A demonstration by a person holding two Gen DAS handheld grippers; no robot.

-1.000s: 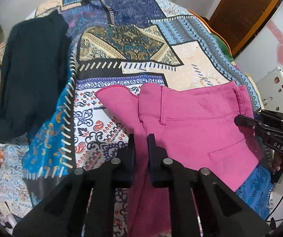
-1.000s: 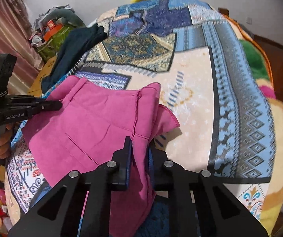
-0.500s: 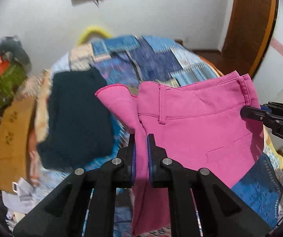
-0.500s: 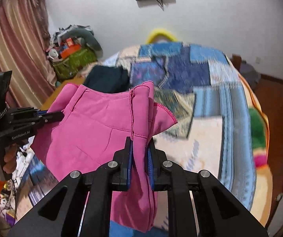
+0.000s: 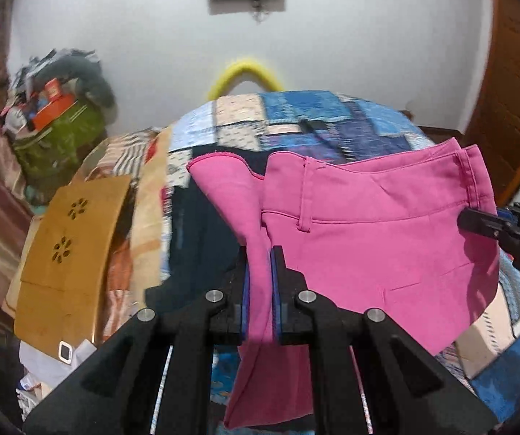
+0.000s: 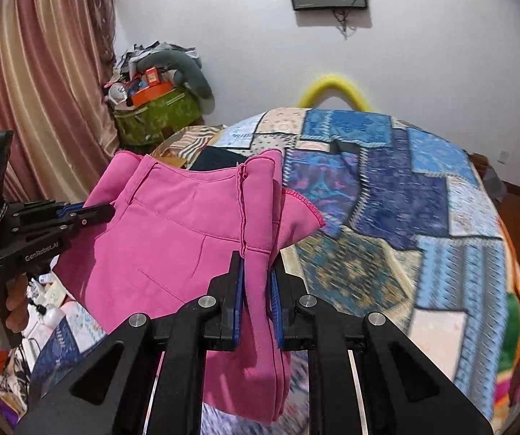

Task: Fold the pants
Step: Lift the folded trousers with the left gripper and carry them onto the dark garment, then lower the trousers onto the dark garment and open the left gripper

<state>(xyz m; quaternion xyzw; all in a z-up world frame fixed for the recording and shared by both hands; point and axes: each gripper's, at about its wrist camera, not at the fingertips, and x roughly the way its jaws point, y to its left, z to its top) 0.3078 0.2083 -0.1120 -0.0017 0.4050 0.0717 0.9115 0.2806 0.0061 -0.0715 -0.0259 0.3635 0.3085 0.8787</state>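
The pink pants (image 5: 368,239) hang in the air above the bed, stretched by the waistband between my two grippers. My left gripper (image 5: 259,253) is shut on the waistband's left end, and the cloth droops below its fingers. My right gripper (image 6: 256,261) is shut on the waistband's other end (image 6: 256,217). The right gripper shows at the right edge of the left wrist view (image 5: 495,232). The left gripper shows at the left of the right wrist view (image 6: 89,214). The pants' legs are hidden below the frames.
A bed with a patchwork blue bedspread (image 6: 404,199) lies below and ahead. A dark garment (image 5: 202,239) lies on its left side. A brown cardboard box (image 5: 67,253) and a pile of bags (image 6: 154,108) stand at the left. A wooden door (image 5: 513,72) is at the right.
Both grippers have lifted the pants up off the bedspread and tilted upward, so the far wall and the screen now show. The grips are unchanged.
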